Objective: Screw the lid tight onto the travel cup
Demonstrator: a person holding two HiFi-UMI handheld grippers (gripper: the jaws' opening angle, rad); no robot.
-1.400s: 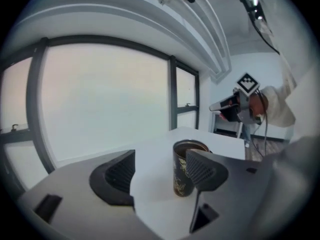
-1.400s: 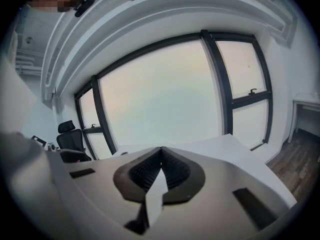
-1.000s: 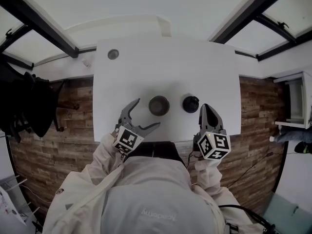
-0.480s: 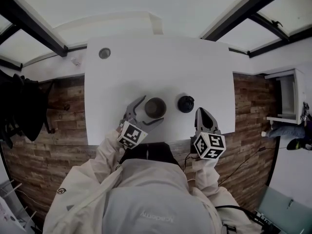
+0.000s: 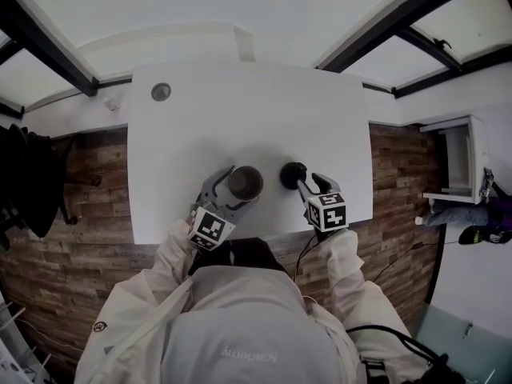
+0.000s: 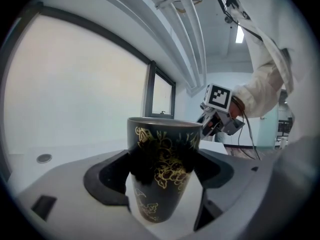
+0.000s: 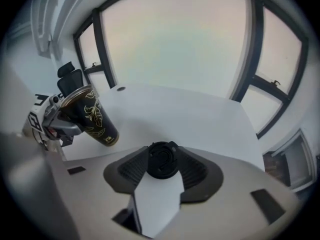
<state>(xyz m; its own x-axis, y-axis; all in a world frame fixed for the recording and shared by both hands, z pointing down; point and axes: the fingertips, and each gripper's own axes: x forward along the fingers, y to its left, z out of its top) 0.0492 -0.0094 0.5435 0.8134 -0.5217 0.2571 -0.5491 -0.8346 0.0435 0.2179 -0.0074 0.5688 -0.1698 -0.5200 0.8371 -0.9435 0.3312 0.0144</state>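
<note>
Black travel cup (image 5: pixel 245 182) clamped as left claw (image 6: pixel 164 166) closed; right claw (image 7: pixel 163 166) opening, straddling lid (image 5: pixel 292 174).

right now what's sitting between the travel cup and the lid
Nothing: only a bare strip of white table separates the travel cup from the lid, clearest in the head view.

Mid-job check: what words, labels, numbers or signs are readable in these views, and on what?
On the jacket back: upside-down print, too blurred to read.
On the cup: gold flower pattern only, no words.
On the lid: a raised mark, not legible.
On the marker cubes: black-and-white square codes, no letters or numbers.
</note>
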